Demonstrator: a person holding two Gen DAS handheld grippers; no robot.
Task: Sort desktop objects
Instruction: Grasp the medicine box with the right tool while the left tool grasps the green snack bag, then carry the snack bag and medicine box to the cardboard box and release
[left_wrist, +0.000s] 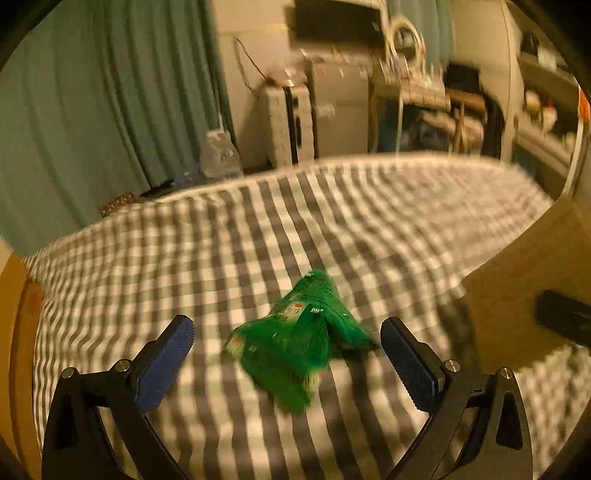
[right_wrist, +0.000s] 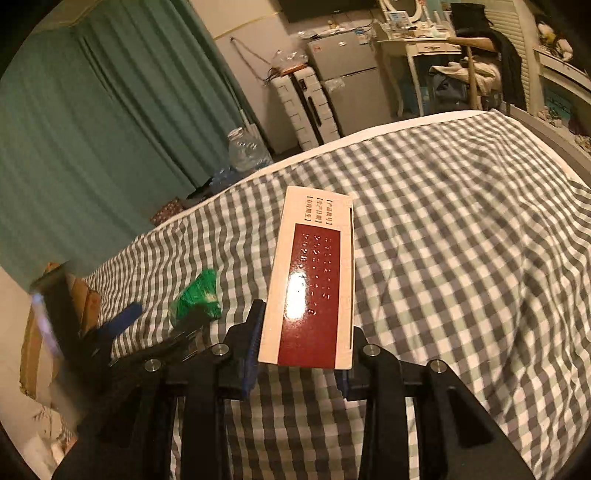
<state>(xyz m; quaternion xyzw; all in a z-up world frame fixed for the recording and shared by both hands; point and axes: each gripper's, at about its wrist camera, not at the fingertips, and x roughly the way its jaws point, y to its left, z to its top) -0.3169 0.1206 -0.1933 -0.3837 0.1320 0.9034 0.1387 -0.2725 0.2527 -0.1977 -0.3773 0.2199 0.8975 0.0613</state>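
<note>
Left gripper (left_wrist: 286, 345) hovers, fingers spread, over a crumpled green packet (left_wrist: 295, 343); right gripper (right_wrist: 301, 349) clamps a carton (right_wrist: 314, 273).
Best practice: centre the packet between the pads before closing.

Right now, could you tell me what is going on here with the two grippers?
A person is sorting items on a checked bedspread. The right gripper is shut on a cream and dark red box, held above the cloth. The left gripper is open, its fingers either side of a crumpled green packet lying on the cloth, not gripped.
</note>
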